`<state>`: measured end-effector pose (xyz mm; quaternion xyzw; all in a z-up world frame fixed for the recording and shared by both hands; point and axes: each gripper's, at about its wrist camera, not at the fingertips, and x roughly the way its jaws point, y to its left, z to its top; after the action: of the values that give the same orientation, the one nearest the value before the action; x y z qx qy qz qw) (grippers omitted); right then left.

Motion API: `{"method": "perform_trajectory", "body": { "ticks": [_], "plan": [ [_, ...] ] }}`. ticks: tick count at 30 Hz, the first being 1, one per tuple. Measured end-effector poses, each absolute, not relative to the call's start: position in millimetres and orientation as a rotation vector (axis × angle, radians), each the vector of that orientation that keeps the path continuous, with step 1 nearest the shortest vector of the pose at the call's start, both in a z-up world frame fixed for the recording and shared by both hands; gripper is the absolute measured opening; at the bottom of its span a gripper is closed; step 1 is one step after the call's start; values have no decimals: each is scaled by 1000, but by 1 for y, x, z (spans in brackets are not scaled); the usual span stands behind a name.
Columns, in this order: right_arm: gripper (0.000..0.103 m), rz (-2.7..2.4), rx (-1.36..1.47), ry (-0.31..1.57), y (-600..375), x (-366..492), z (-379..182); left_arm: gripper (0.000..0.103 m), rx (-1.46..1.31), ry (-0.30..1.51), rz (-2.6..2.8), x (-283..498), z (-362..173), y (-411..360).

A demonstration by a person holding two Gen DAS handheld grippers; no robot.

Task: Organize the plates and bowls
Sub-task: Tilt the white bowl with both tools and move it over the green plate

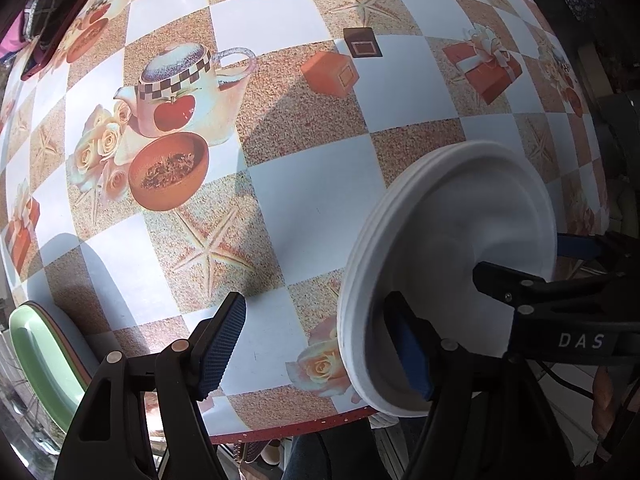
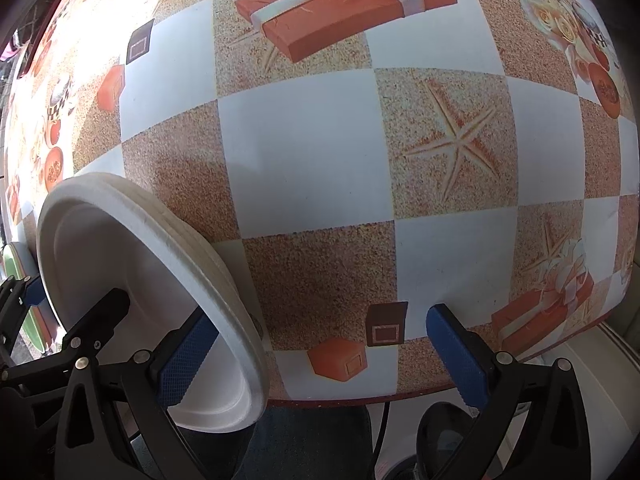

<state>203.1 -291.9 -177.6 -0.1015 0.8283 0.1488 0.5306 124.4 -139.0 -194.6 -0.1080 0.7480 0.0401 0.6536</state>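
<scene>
A stack of white foam plates (image 1: 452,264) stands on edge at the table's near edge, between my two grippers; it also shows in the right wrist view (image 2: 132,264). My left gripper (image 1: 320,348) is open, its right finger (image 1: 412,356) against the plates' inner face. My right gripper (image 2: 320,352) is open, its left finger (image 2: 184,364) against the same stack. Neither pair of jaws closes on the plates. A stack of coloured plates, green on top (image 1: 44,364), sits at the far left edge; in the right wrist view only a sliver of it (image 2: 16,276) shows.
The table (image 1: 320,208) has a checkered cloth printed with teapots, starfish and gift boxes. Its red-trimmed near edge (image 2: 360,398) runs just in front of the grippers. A dark red tray (image 1: 52,40) lies at the far left corner.
</scene>
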Motion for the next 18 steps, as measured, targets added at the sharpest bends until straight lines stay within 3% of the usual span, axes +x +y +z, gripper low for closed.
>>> {"method": "perform_trajectory", "body": {
  "ticks": [2,5,7,8,10,18],
  "plan": [
    [97,369,-236,1951,-281,205,-179,68,-254,1693,68,121,-195,-143],
    [78,419,-248,1924,-274,197,-167,50,-285,1692,19,121,-195,-146],
    [63,444,-242,1913,-268,195,-162,29,-322,1701,-34,123,-197,-148],
    [58,452,-227,1915,-266,195,-161,29,-324,1701,-38,123,-197,-149],
    [26,492,-151,1939,-262,195,-160,29,-303,1695,-45,123,-197,-149],
    [27,492,-192,1986,-243,186,-161,30,-239,1680,-47,92,-188,-148]
  ]
}}
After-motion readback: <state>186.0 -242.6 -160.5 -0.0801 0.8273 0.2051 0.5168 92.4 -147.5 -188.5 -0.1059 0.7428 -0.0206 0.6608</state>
